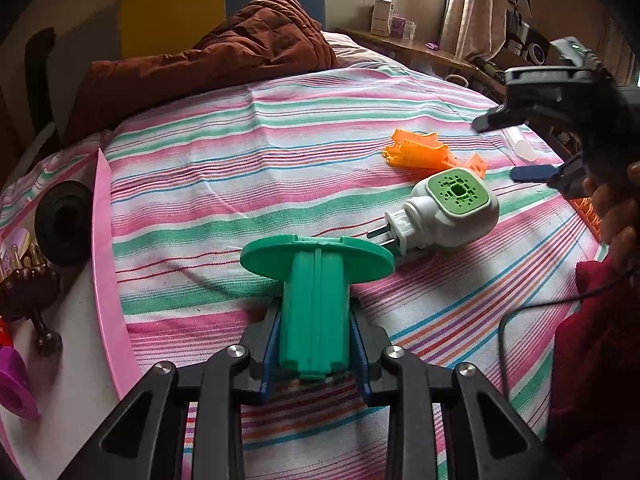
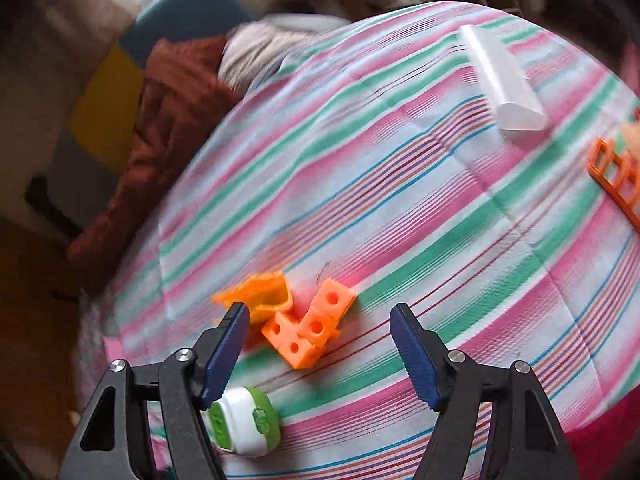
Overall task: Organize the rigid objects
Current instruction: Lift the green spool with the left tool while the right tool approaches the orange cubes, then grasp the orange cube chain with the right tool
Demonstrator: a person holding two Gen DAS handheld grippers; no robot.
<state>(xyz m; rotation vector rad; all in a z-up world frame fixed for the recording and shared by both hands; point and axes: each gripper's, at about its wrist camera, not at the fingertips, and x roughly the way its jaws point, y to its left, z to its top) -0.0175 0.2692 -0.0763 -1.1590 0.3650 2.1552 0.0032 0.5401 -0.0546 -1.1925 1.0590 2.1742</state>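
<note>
1. The left gripper [image 1: 316, 344] pinches a green spool [image 1: 316, 300] by its ribbed stem, blue pads pressed on both sides, the round flange pointing away above the striped sheet [image 1: 224, 184].
2. At 9 o'clock from the spool a pink bin [image 1: 105, 256] lies on the sheet edge, holding a black ring [image 1: 64, 224], a dark brown piece [image 1: 30, 300] and a purple cup [image 1: 16, 384].
3. At 2 o'clock from the spool, just past its flange, a white plug-in [image 1: 444, 212] with a green face lies on its side, prongs toward the spool.
4. Beyond it, at 12 o'clock from the plug-in, orange blocks [image 1: 424, 152] lie clustered.
5. The right gripper [image 2: 320, 344] hangs above the sheet with jaws spread and nothing between the pads; the orange blocks [image 2: 308, 328] lie on the sheet under the gap, the plug-in [image 2: 244, 420] at 7 o'clock.
6. Farther, at 1 o'clock in the right wrist view, a white tube [image 2: 504, 80] lies on the sheet; an orange grid [image 2: 616, 176] sits at 3 o'clock.
7. Farthest, a brown quilt [image 1: 224, 64] is bunched at the head.
</note>
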